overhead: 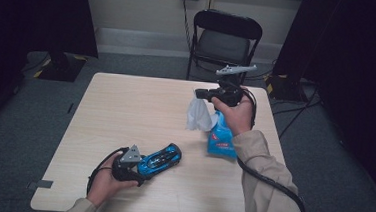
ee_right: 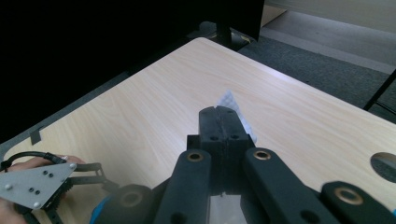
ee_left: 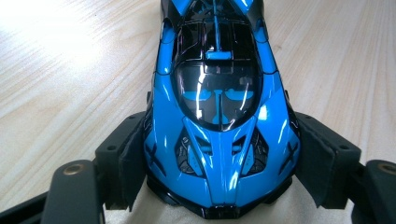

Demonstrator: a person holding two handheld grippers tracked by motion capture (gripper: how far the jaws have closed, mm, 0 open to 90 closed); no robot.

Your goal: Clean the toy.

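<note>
The right hand-held gripper (overhead: 201,94) was clamped fully shut on a white wipe (overhead: 198,116), which hung limp below its closed jaws, clear of the counter (overhead: 125,111). In the right gripper view the jaws met with no gap and only a corner of the wipe (ee_right: 232,103) showed past their tips. Taking the blue toy car (overhead: 160,158) as the landmark, this gripper was well apart from it, toward the far right part of the counter, its jaws pointing left. A blue wipe packet (overhead: 221,138) lay on the counter to the right of the car, just under the right hand. The left hand-held gripper (overhead: 139,167) sat at the car's near end, its jaws part-open and pressed against both flanks of the car (ee_left: 219,116), holding it on the counter. The car's long axis ran from that gripper away toward the upper right, so its free end pointed roughly at the wipe. I judged that the wipe had to come down and leftward onto the car, along that axis, while the left hand steadied it.
</note>
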